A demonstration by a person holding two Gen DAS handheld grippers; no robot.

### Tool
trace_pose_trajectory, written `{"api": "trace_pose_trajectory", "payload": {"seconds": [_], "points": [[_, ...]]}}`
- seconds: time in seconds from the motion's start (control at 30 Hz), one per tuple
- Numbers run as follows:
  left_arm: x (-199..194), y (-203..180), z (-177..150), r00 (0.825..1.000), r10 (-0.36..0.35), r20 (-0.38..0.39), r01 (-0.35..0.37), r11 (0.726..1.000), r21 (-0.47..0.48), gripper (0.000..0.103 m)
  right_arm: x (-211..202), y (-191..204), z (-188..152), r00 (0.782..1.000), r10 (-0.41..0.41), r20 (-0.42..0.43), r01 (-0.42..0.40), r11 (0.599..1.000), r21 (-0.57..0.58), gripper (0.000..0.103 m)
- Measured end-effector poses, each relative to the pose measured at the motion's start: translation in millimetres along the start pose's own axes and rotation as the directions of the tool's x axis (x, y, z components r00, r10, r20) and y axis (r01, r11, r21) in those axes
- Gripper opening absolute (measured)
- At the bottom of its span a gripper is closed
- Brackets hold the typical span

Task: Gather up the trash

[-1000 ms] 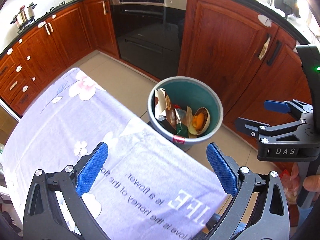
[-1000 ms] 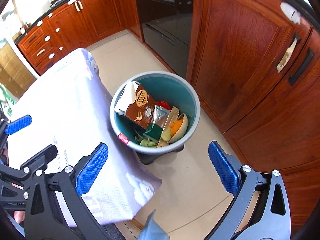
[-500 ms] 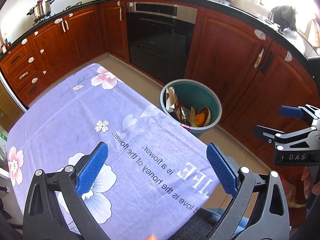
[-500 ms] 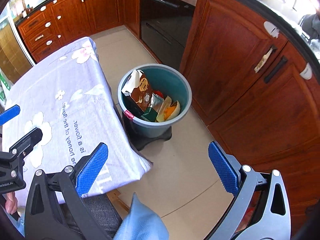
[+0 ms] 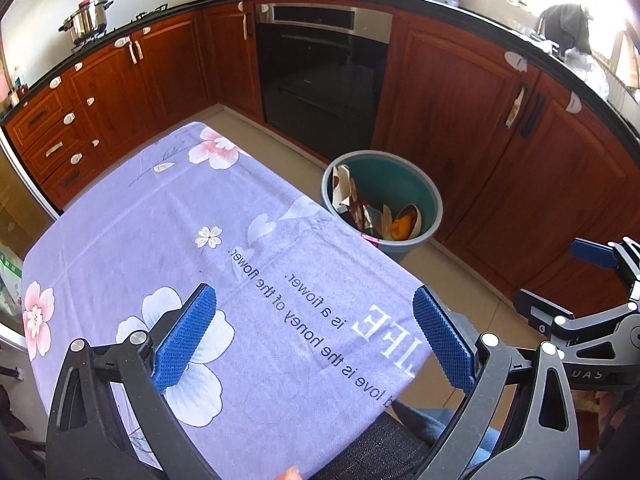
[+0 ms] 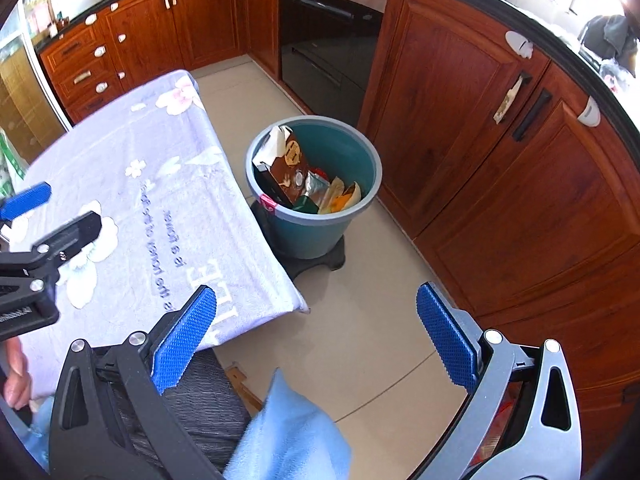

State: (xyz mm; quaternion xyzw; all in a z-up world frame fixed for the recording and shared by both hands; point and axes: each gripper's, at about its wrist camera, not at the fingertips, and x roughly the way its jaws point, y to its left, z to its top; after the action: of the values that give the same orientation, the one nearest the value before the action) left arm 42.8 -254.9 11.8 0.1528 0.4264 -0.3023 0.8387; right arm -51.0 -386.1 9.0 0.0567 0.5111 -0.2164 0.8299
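Observation:
A teal bin (image 5: 420, 184) (image 6: 352, 148) stands on the floor off the table's far right corner. Trash fills it: a brown carton (image 6: 286, 164), wrappers and an orange peel (image 5: 402, 226). My left gripper (image 5: 316, 336) is open above the near part of the lilac flowered tablecloth (image 5: 160, 208), holding nothing. Over the floor right of the table, my right gripper (image 6: 316, 336) is also open and empty. Each gripper shows at the edge of the other's view. No loose trash shows on the cloth.
Red-brown cabinets (image 6: 480, 120) and a black oven (image 5: 324, 72) line the far side. A pot (image 5: 86, 18) sits on the hob. A light blue cloth (image 6: 288, 436) lies low in the right wrist view. A hand (image 6: 14, 380) shows at its left edge.
Both grippers have pulled back and up from the bin. It now looks smaller and farther, and more of the tablecloth is in view. Both jaws stayed open.

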Motion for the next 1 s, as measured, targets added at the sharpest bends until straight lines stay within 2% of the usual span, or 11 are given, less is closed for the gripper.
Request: {"api": "trace_pose_trajectory", "payload": {"seconds": [0.17,0.47,1.0], "points": [[7,-5,-9,1.000,0.010,-0.026,-0.010,1.000,0.002,0.099,2,-1,-1,0.999,-0.033,0.029,0.034,0.999,-0.023,0.096],[21,-11,-16,0.998,0.021,-0.062,-0.020,1.000,0.016,0.099,14,-5,-1,1.000,-0.023,0.001,0.023,0.999,-0.028,0.096],[28,-7,-19,0.997,0.020,-0.073,-0.019,1.000,0.007,0.099,23,-2,-2,0.999,-0.027,-0.021,0.027,0.999,-0.032,0.096]]}}
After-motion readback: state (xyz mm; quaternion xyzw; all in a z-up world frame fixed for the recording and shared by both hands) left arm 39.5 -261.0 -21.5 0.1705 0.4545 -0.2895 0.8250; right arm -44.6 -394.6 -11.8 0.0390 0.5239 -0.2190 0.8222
